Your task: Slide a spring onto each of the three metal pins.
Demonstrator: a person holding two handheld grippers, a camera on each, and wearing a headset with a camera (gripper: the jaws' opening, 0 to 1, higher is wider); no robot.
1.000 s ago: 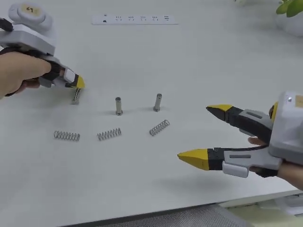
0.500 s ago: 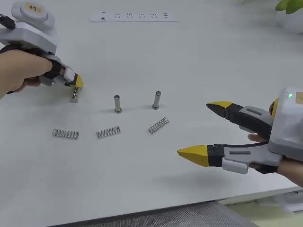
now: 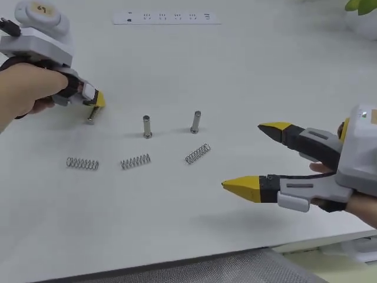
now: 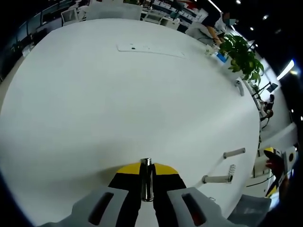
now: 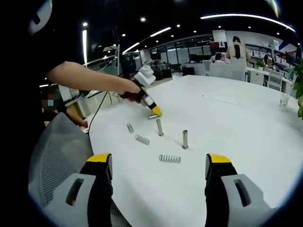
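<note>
the left gripper (image 3: 96, 102) has its fingers clamped on one pin (image 3: 91, 115), which projects beyond the tips. the right gripper (image 3: 241, 156) has its fingers spread wide, holding nothing. three springs (image 3: 198, 153) lie ahead of the right fingers, with two pins (image 3: 146, 127) standing beyond them. steady the held pin; grip a spring near one end, bore aligned.

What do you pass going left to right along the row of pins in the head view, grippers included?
left gripper, shut on the first pin → middle pin → right pin → right gripper, jaws open
</note>
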